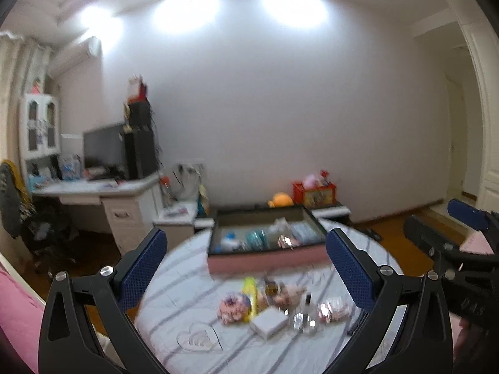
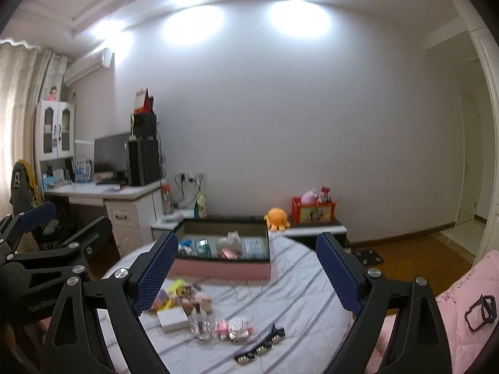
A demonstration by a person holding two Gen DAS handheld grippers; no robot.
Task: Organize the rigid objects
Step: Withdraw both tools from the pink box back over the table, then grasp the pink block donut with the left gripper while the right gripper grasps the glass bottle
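At far left, a white desk [image 2: 103, 191] carries a black monitor [image 2: 111, 152]; only the right wrist view shows the wall air conditioner [image 2: 89, 67] above it sharply. The left gripper [image 1: 246, 258] hovers with blue-padded jaws spread wide and nothing between them, and its view is blurred. On the round table with a grey-striped white cloth [image 2: 299, 299] a loose cluster lies near the front: a yellow and pink packet [image 1: 249, 296], a small white flat box [image 2: 173, 318], a clear glass bottle [image 2: 201, 324] and pink wrapped sweets [image 2: 235, 328]. A clear heart-shaped dish [image 1: 198, 336] appears only in the left view; a black hair clip with metal studs [image 2: 260, 347] is seen clearly only in the right. Behind the cluster sits the pink-sided, dark-rimmed tray [image 2: 223, 269], already holding small items. The right gripper [image 2: 246, 266] hangs equally wide apart, empty.
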